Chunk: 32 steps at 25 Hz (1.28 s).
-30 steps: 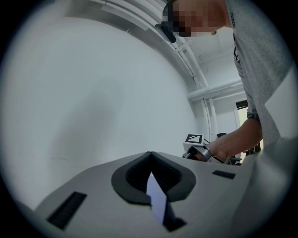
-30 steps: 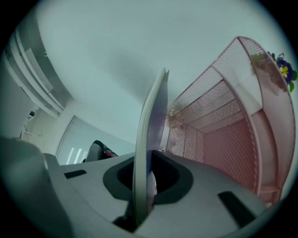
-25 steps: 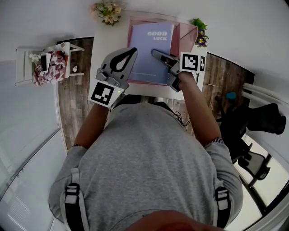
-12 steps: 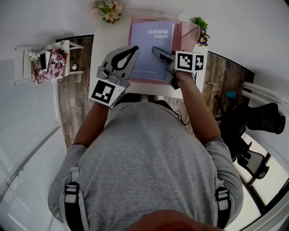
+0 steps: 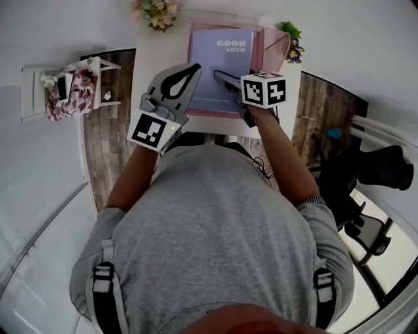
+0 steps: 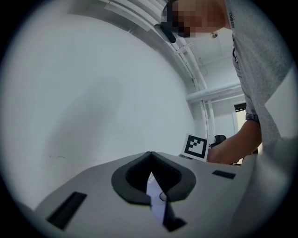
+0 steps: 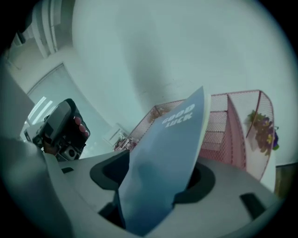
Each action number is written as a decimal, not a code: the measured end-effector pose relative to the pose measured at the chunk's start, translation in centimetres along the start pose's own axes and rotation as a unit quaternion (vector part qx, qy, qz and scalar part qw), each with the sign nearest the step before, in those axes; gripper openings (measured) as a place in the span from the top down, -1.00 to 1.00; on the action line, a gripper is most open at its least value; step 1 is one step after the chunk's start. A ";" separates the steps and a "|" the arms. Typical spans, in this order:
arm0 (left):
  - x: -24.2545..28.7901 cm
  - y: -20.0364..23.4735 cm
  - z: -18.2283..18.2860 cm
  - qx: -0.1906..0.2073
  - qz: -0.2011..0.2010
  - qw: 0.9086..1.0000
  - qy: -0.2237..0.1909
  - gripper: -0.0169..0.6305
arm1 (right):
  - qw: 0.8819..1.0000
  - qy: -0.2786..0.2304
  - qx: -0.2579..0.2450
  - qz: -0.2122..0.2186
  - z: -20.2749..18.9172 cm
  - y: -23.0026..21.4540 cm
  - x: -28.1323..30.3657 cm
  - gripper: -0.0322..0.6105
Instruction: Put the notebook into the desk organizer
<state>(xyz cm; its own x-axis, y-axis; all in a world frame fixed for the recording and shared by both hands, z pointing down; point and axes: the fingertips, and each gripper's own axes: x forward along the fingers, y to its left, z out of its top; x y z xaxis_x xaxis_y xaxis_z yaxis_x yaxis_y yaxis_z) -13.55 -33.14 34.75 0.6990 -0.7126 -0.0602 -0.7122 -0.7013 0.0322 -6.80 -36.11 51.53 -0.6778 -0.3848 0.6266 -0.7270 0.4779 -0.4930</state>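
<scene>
Nearest the person, in front of the organizer (image 5: 269,47), the left gripper (image 5: 193,68) pointed level over the white desk (image 5: 153,62) with its fingers clenched tip to tip on nothing. Its tips sat just beside the left edge of the notebook (image 5: 219,68). To the right, the right gripper (image 5: 221,77) tilted downward, its marker cube (image 5: 264,89) facing up. Its fingers had just been opening and stood released, with the notebook's near edge between them, loose rather than squeezed. The blue notebook, printed "GOOD LUCK", rose at a slant from those fingers into the pink mesh organizer, whose rim showed around it on the left, far and near sides. Beyond the organizer's left corner stood a flower bunch (image 5: 157,14), and at its right corner a small plant (image 5: 291,47).
</scene>
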 end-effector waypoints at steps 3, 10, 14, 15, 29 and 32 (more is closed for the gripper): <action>-0.2 0.0 0.0 -0.002 -0.002 1.000 -0.001 0.89 | 0.999 0.009 -0.034 -0.028 -0.2 0.1 0.0 -0.15; -0.6 -0.1 0.1 -0.004 -0.013 1.000 -0.007 0.89 | 0.992 0.034 -0.100 -0.075 -0.6 -0.2 0.2 -0.24; -0.8 0.1 0.0 -0.006 -0.022 1.000 -0.007 0.89 | 0.986 0.038 -0.123 -0.104 -0.6 -0.5 0.1 -0.29; -1.0 0.2 0.2 -0.007 -0.024 1.000 -0.009 0.89 | 0.985 0.040 -0.128 -0.110 -0.8 -0.7 0.2 -0.32; -2.2 0.8 0.5 -0.012 -0.067 0.998 -0.014 0.89 | 0.962 0.068 -0.178 -0.194 -1.6 -1.7 0.3 -0.39; -2.3 0.7 0.4 -0.011 -0.075 0.997 -0.014 0.89 | 0.953 0.088 -0.192 -0.215 -2.3 -2.2 0.3 -0.38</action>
<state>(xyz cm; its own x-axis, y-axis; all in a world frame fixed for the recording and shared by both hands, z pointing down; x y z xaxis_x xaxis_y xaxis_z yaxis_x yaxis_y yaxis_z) -15.68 -31.92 34.47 0.7945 -0.5998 -0.0948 -0.5988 -0.7998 0.0423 -5.18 -35.50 54.18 -0.2720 -0.4886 0.8290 -0.8173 0.5721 0.0690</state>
